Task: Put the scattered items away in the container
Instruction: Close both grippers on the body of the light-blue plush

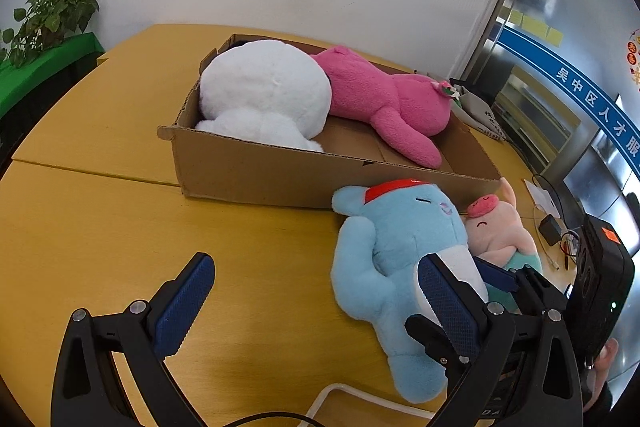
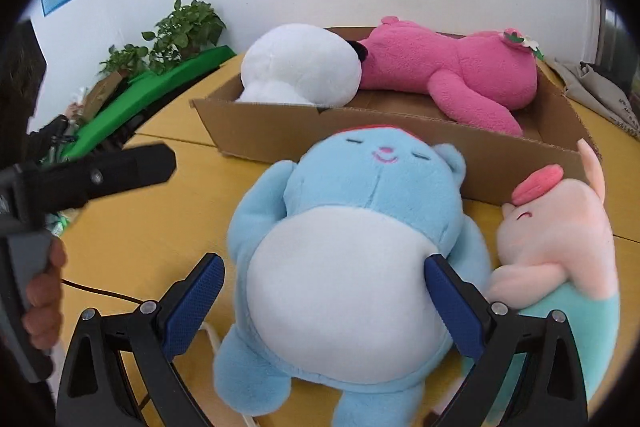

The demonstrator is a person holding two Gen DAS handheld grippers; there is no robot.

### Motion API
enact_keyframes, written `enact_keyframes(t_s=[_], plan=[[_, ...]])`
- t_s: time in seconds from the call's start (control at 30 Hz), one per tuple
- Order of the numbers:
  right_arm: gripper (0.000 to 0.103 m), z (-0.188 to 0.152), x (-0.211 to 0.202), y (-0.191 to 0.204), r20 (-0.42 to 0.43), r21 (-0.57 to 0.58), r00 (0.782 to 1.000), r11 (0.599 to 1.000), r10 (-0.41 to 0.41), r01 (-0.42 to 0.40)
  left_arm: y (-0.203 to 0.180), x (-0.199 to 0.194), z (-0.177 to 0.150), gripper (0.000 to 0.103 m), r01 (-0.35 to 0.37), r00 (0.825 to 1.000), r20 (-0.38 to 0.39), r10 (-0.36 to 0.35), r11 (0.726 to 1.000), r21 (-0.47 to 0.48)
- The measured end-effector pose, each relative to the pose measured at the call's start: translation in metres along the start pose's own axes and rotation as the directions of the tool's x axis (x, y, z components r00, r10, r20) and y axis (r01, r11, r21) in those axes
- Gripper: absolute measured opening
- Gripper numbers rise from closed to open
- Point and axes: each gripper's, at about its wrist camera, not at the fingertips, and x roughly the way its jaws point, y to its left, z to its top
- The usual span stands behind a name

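A cardboard box (image 1: 280, 167) (image 2: 360, 135) on the yellow table holds a white plush (image 1: 264, 91) (image 2: 300, 67) and a magenta plush (image 1: 384, 95) (image 2: 448, 71). In front of the box lie a light-blue bear plush (image 1: 384, 251) (image 2: 352, 247) and a pale-pink pig plush (image 1: 500, 227) (image 2: 560, 235). My left gripper (image 1: 316, 291) is open and empty over bare table left of the blue bear. My right gripper (image 2: 324, 291) is open, its jaws straddling the blue bear's white belly; it also shows in the left wrist view (image 1: 504, 279).
Potted plants (image 1: 52, 11) (image 2: 184, 27) on a green stand sit beyond the table's left end. A grey bag (image 1: 480, 111) (image 2: 600, 95) lies right of the box. A charger and cables (image 1: 552, 231) lie at the table's right edge. A white cable (image 1: 360, 395) runs near me.
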Motion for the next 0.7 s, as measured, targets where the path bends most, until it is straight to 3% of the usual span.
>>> enact_keyframes(t_s=[0.07, 0.13, 0.2, 0.33, 0.43, 0.63, 0.7], plan=[[0.1, 0.001, -0.004, 0.011, 0.015, -0.026, 0.995, 0.995, 0.094, -0.094, 0.008, 0.001, 0.0, 0.103, -0.005, 1.0, -0.004, 0.005, 1.0, -0.015], [0.1, 0.005, -0.012, 0.02, 0.032, -0.037, 0.965, 0.965, 0.259, -0.258, 0.017, 0.004, 0.001, 0.103, -0.008, 1.0, -0.008, 0.008, 1.0, -0.028], [0.099, 0.009, -0.019, 0.024, 0.051, -0.044, 0.944, 0.945, 0.325, -0.323, 0.023, 0.008, 0.001, 0.103, -0.015, 1.0, -0.016, 0.014, 0.999, -0.034], [0.099, 0.011, -0.017, -0.002, 0.075, 0.059, 0.975, 0.975, 0.21, -0.215, 0.035, 0.018, 0.003, 0.103, -0.016, 0.999, -0.035, 0.015, 0.999, -0.041], [0.098, 0.005, -0.007, -0.036, 0.028, 0.204, 0.985, 0.964, 0.171, -0.173, 0.042, 0.035, 0.005, 0.103, -0.001, 0.998, -0.068, 0.0, 1.0, -0.02], [0.097, 0.001, -0.005, -0.042, 0.003, 0.156, 0.999, 0.987, 0.035, -0.035, 0.044, 0.078, 0.008, 0.102, 0.107, 0.977, -0.186, -0.102, 0.994, 0.016], [0.097, 0.0, -0.002, -0.046, -0.017, 0.138, 0.999, 0.99, -0.036, 0.038, 0.042, 0.081, 0.01, 0.091, 0.124, 0.971, -0.208, -0.116, 0.992, 0.029]])
